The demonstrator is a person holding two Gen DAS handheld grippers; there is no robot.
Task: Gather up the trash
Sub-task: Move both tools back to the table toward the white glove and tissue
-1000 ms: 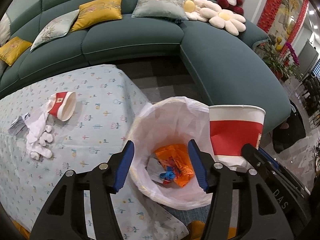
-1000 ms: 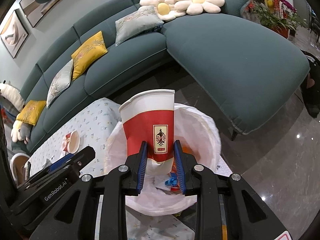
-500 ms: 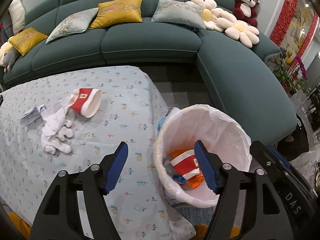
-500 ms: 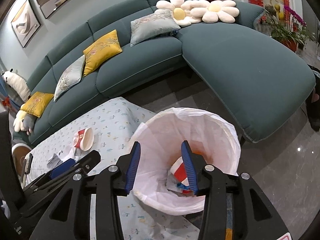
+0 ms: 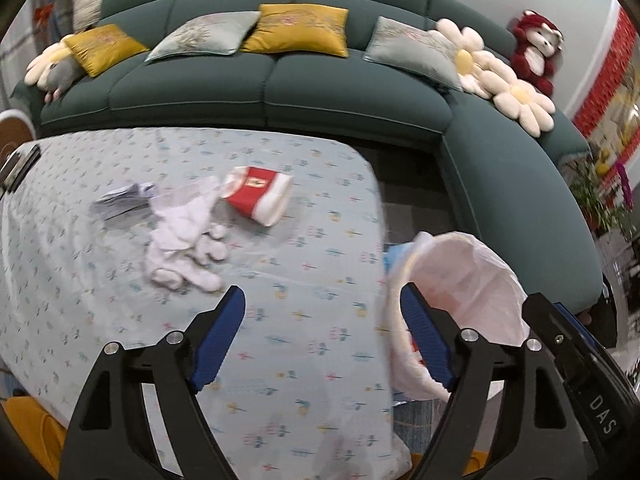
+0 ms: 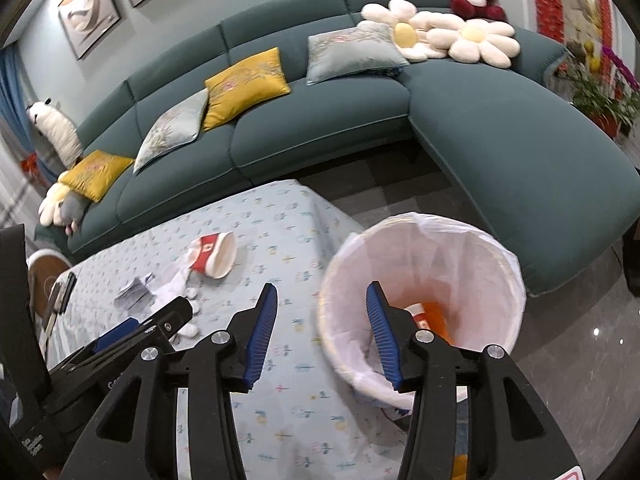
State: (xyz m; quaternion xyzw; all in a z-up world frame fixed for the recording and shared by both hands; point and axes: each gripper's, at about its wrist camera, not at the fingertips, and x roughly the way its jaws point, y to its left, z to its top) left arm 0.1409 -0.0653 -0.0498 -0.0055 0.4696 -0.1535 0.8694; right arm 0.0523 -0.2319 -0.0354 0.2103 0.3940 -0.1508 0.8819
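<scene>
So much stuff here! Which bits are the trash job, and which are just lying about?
Job:
cup
tissue
papers
bin
left claw, right claw, both open

Lying about:
sofa
cushions
teddy
plant

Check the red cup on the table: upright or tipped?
Tipped. The cup lies on its side on the table, open mouth facing sideways, beside the white glove.

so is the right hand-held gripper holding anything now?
No: the right hand-held gripper is open and empty, blue pads spread above the floral tablecloth and white-lined bin.
</scene>
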